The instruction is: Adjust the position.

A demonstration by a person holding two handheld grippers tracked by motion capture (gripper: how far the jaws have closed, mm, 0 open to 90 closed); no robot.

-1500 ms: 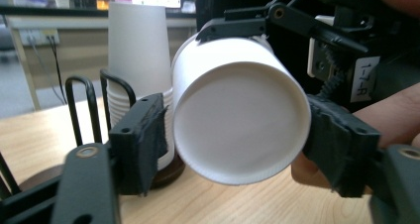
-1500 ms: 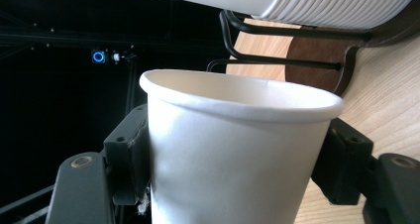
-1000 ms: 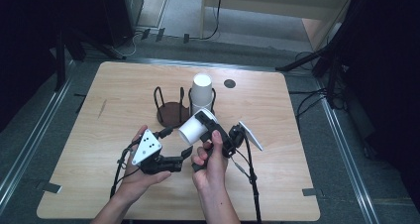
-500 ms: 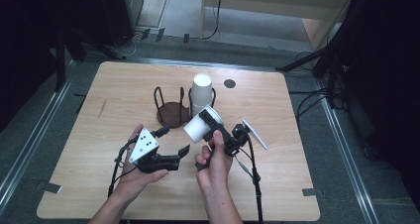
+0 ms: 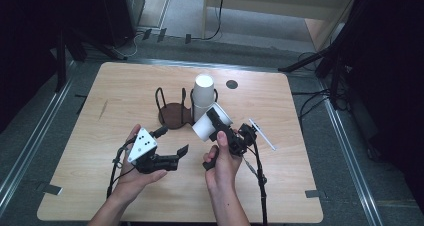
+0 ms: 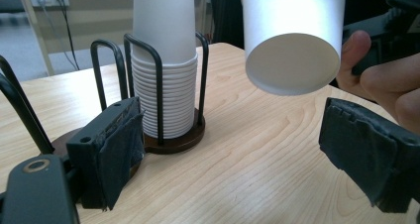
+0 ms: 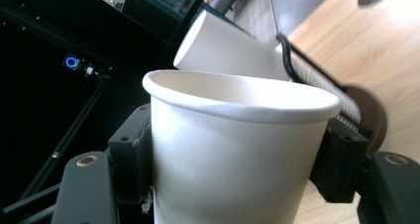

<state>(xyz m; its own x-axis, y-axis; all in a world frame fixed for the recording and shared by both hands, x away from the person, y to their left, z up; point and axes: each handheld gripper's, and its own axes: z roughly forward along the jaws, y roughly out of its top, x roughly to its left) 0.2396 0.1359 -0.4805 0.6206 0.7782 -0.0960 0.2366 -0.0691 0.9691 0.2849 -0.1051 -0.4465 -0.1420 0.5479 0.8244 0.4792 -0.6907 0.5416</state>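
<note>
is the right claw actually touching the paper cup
Touching: in the right gripper view, both pads of the right claw press the paper cup sides.

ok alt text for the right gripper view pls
The right gripper is shut on a white paper cup, one black jaw pressing each side below its rolled rim. Behind it a stack of paper cups sits in a black wire holder on the wooden table.

Two bare forearms enter at the bottom centre of the high view, no sleeves visible. The left gripper (image 5: pixel 173 146) is black, topped by a grey three-cornered plate with dark dots; the right gripper (image 5: pixel 214 120) is black too. Dark cables trail toward the lower frame. Close up, brass-ringed screws and dark fabric-like pads (image 6: pixel 357 152) mark the jaws.
</note>
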